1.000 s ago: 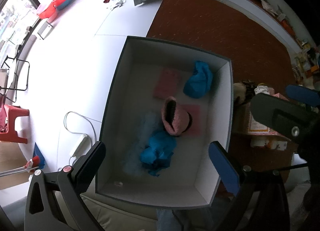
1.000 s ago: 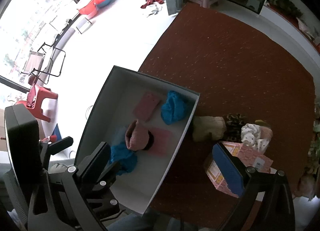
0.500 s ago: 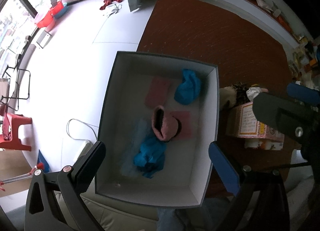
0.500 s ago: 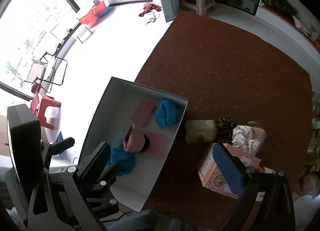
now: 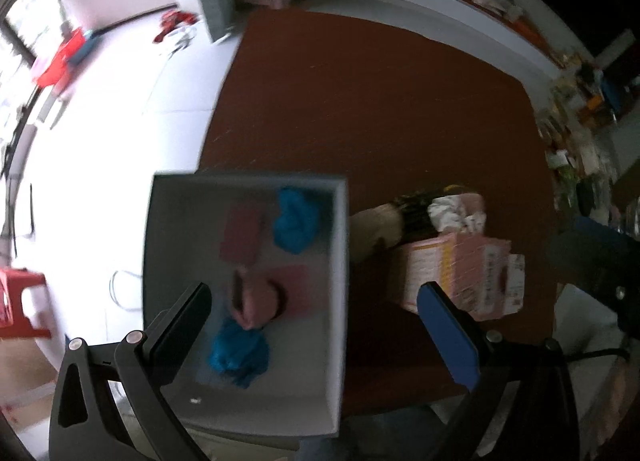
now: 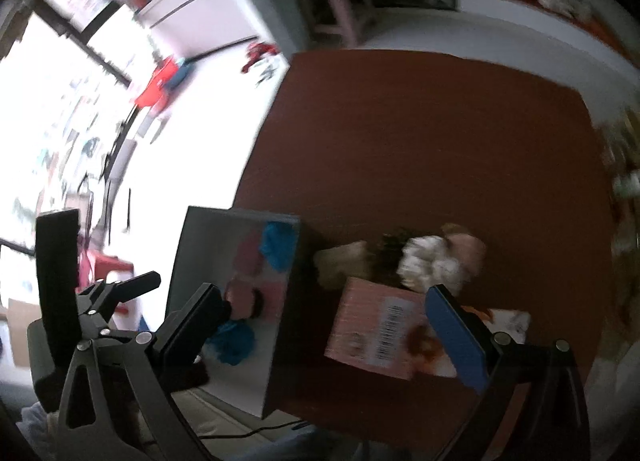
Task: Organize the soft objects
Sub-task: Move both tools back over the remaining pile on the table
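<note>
1. 2 grippers hang above a brown table [image 5: 380, 109], both with jaws spread wide and nothing between them: the left gripper [image 5: 320, 331] and the right gripper [image 6: 332, 331].
2. 1 white box [image 5: 338, 261] sits at the table's left edge, holding 2 blue cloths [image 5: 296, 221], a pink knitted hat [image 5: 254, 297] and flat pink pieces.
3. Just right of the box lie a beige soft item [image 5: 372, 227], a white spotted cloth [image 6: 424, 261] and a pink carton [image 6: 384, 325].
</note>
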`<state>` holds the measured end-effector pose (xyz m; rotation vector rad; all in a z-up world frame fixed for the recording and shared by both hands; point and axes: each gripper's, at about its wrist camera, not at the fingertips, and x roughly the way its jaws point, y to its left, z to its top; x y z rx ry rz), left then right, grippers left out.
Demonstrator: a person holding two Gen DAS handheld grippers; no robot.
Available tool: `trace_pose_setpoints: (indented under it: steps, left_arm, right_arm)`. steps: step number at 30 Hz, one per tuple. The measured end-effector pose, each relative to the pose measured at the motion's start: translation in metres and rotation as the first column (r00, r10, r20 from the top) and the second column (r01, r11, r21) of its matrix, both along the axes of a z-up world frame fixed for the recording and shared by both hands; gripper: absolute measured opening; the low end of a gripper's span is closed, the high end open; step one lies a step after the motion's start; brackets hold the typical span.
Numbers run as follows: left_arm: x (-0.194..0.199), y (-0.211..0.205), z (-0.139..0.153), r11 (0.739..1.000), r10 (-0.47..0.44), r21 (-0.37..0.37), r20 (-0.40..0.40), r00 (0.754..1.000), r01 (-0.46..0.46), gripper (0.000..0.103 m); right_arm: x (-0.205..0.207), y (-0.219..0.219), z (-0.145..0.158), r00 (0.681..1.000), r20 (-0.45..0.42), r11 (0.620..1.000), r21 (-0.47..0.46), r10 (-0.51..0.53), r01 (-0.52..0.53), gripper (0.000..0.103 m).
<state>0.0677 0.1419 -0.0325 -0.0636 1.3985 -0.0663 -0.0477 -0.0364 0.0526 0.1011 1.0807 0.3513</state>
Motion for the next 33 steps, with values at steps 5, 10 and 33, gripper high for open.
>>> trace_pose_setpoints:
  steps: [5, 10, 33]
  left_arm:
    - [0.024, -0.039, -0.006, 0.997, -0.077, -0.018, -0.031, 0.997, 0.076, 0.103]
    - [0.046, -0.074, -0.015, 0.994, -0.110, -0.028, -0.061, 0.992, 0.108, 0.103]
    - [0.076, -0.134, -0.037, 0.998, -0.047, 0.022, -0.165, 0.985, 0.051, 0.103]
  right_arm:
    - [0.011, -0.067, -0.018, 0.986, -0.075, 0.985, 0.076, -0.147, 0.152, 0.102]
    - [0.027, -0.132, -0.052, 0.938, -0.184, 0.940, 0.118, -0.294, 0.319, 0.102]
    - [0.127, -0.132, -0.195, 0.879, -0.456, 0.980, 0.066, -0.136, 0.186, 0.040]
